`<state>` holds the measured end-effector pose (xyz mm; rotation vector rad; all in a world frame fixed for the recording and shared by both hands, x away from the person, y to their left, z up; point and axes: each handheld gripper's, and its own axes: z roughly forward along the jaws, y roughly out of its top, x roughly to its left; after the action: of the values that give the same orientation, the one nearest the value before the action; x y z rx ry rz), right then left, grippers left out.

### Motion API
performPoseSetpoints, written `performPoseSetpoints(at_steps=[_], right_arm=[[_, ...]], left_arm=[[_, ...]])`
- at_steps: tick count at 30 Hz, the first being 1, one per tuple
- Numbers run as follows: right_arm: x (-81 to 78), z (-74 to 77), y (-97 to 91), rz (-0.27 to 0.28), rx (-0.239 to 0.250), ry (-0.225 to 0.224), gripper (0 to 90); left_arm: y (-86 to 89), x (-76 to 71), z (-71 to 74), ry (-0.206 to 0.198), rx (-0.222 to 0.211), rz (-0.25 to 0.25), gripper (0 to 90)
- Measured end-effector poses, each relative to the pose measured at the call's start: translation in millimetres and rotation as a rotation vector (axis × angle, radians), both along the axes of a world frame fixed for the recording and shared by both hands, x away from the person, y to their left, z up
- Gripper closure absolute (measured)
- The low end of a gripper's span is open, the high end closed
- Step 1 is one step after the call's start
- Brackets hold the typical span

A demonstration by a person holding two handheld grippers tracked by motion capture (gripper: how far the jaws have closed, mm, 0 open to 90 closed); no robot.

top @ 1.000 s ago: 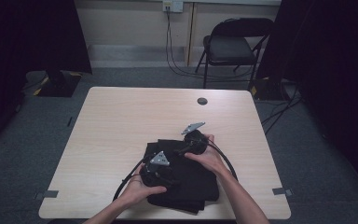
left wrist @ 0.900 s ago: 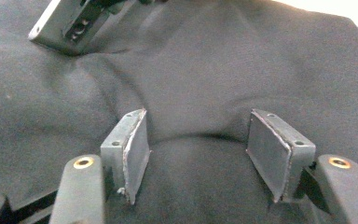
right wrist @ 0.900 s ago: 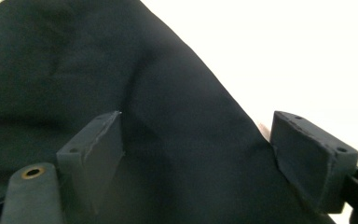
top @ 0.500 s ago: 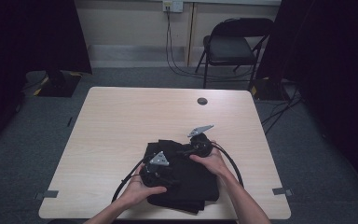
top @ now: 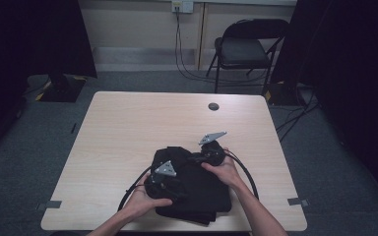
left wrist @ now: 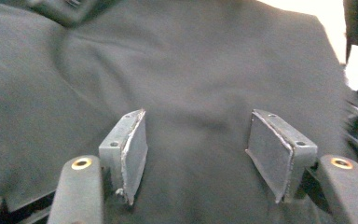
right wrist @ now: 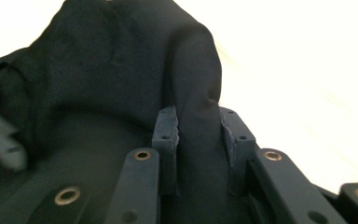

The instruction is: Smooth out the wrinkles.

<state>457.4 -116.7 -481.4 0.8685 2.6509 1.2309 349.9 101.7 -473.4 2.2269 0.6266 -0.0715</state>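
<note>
1. We see a black garment [top: 197, 189] lying bunched on the near part of the bench [top: 128, 132], between the person's hands.
2. Our right hand-held gripper [right wrist: 199, 128] has just been closing, and its jaws now pinch a raised ridge of the cloth at the garment's far edge.
3. Our left hand-held gripper [left wrist: 200, 144] rests over the flat cloth with its jaws apart, gripping nothing.
4. We judge the folding partly done: the cloth looks gathered into a thick pile, yet the pinched edge still has to be carried over and smoothed flat.
</note>
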Motion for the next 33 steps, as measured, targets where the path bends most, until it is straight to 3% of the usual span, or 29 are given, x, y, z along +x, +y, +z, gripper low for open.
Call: performPoseSetpoints(at_steps=[1,3,4,6,10,14,17,20,23,26,27,29,33], right_arm=[[0.5,0.0,0.0,-0.002,0.003,0.000,71.0],[0.9,0.1,-0.2,-0.009,0.010,-0.001,71.1],[1.3,0.3,-0.4,-0.012,0.015,0.001,71.1],[1.5,1.1,-0.2,-0.013,0.022,0.003,71.2],[2.1,4.2,2.2,-0.007,0.021,-0.003,71.3],[3.8,6.6,4.5,-0.021,0.021,-0.013,71.6],[8.8,7.9,3.2,-0.040,0.032,-0.013,72.3],[11.2,9.3,2.6,-0.052,0.033,-0.018,72.7],[11.8,20.1,-0.9,-0.063,0.080,-0.032,73.5],[8.2,30.0,-2.2,-0.051,0.094,-0.055,73.6],[1.4,39.1,-2.3,-0.031,0.094,-0.076,73.7],[-2.7,43.0,-2.5,-0.021,0.096,-0.087,73.8],[-27.1,56.8,-5.7,0.023,0.123,-0.128,73.9]], left_arm=[[1.9,-3.6,1.3,0.016,-0.001,-0.030,34.9],[5.6,-13.9,4.5,-0.019,0.018,-0.048,33.8],[8.5,-17.4,5.8,-0.012,0.014,-0.059,33.8],[12.9,-24.6,7.8,-0.018,-0.009,-0.054,33.5],[18.4,-33.2,9.9,-0.046,-0.008,-0.072,33.5],[18.7,-27.1,6.2,-0.055,0.006,-0.065,35.7],[9.5,-24.0,-1.3,-0.123,0.070,-0.077,36.9],[3.6,-18.7,-5.7,-0.132,0.061,-0.051,39.5],[-0.2,-9.6,-10.5,-0.135,0.045,-0.033,40.2],[-0.8,-10.2,-11.1,-0.143,0.038,-0.026,40.3],[-1.4,-11.3,-10.8,-0.158,0.052,-0.027,40.3],[-1.7,-12.0,-10.7,-0.160,0.053,-0.022,40.4],[-2.2,-12.4,-12.0,-0.180,0.046,-0.014,40.3]])
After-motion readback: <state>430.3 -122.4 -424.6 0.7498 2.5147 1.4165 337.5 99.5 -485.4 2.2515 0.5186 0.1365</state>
